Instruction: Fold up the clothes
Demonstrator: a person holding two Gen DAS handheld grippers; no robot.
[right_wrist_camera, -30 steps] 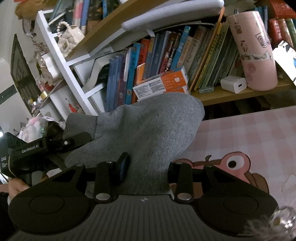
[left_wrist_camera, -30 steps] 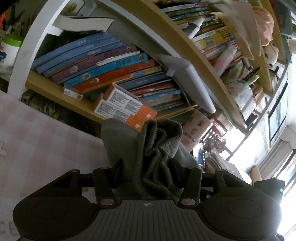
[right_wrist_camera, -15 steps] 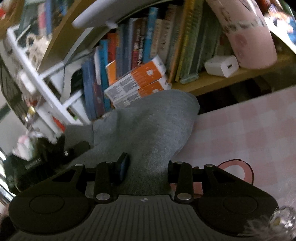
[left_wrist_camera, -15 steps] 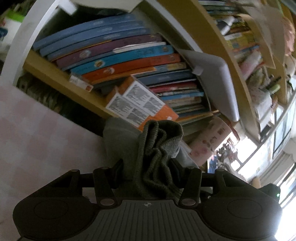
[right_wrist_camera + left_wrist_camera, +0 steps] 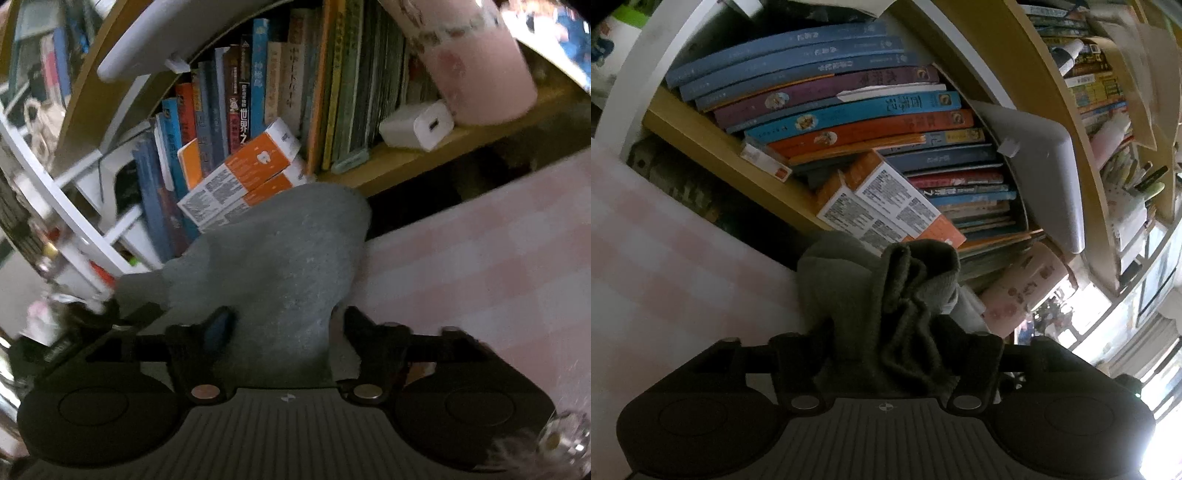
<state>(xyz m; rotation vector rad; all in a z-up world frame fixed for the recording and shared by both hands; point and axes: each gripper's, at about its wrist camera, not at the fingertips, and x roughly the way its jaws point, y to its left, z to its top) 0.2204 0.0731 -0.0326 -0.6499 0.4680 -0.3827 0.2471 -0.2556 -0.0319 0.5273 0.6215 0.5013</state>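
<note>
Above the pink checked tabletop [image 5: 480,258], both tongs are gripping one grey garment [image 5: 280,258]: left gripper [image 5: 886,354] is pinching its bunched ribbed edge, right gripper [image 5: 284,332] is clamping smooth fabric, before the bookshelf [image 5: 731,155].

Both wrist views are dim and strongly barrel-distorted, bending the bookshelf [image 5: 713,147] into arcs. Daylight from a window [image 5: 1145,332] overexposes the left view's lower right corner. The right view is motion-blurred, most at its left edge; the gripper bodies are nearly black.
</note>
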